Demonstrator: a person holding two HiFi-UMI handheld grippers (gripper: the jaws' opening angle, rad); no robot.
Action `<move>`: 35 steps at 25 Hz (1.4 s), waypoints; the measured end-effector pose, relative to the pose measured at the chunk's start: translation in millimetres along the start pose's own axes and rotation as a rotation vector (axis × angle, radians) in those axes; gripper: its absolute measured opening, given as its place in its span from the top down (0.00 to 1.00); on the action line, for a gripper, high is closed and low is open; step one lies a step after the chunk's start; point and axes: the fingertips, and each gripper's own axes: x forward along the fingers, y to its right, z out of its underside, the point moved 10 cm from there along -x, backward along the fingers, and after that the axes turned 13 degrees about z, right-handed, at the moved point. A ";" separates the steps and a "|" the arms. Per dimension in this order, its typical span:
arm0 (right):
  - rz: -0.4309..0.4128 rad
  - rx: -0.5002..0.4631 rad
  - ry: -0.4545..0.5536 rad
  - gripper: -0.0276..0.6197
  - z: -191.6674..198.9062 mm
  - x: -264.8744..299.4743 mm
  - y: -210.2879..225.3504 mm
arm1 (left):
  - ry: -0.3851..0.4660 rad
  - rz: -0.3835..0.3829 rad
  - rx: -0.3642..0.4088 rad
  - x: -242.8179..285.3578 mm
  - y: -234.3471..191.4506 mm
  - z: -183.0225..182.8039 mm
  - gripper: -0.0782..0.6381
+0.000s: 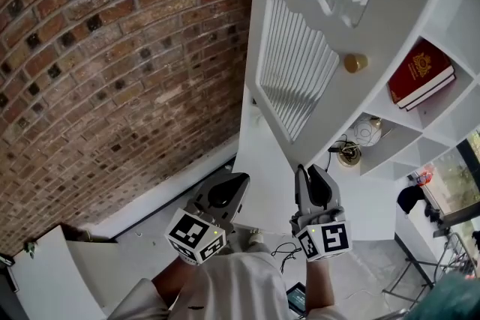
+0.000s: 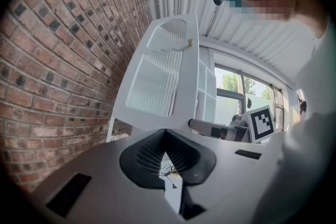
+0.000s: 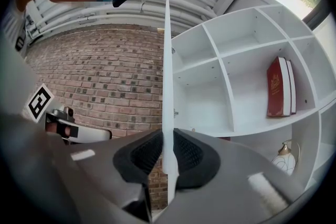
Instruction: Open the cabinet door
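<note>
My right claw [image 3: 168, 157] is pinching the free edge of the cabinet door [image 3: 167, 86], w/ the thin white panel running straight up between the pads. The door stands well swung out from the cabinet; the open shelves [image 3: 231, 86] & a red book [image 3: 274, 86] show on its far side, so I'd judge the opening mostly done. My left claw [image 2: 165, 136] is pressed together w/ nothing in it, hanging just beside the right one & below the door, not touching it. To finish well: hold the pinch square on the edge, no twist, & follow the hinge arc rather than drag straight, else the pads could slide off the slim panel. Watch the brick wall [image 1: 112, 49] on the door's far side; ease up before the panel nears it. The knob [image 1: 355, 62] is free, so it's a fallback grip if the edge slips.
</note>
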 end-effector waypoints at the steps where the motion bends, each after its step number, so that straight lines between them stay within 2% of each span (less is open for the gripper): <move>1: -0.002 -0.001 0.000 0.84 0.2 -0.7 -1.9 | 0.000 0.000 -0.001 -1.8 -0.2 0.5 0.88; 28: -0.055 0.002 0.004 0.84 1.9 -5.9 -31.7 | 0.018 -0.014 -0.013 -26.3 -4.9 5.1 0.88; 35: -0.101 0.000 0.005 0.83 2.7 -4.6 -43.8 | 0.018 -0.012 -0.006 -29.0 -7.4 2.0 0.88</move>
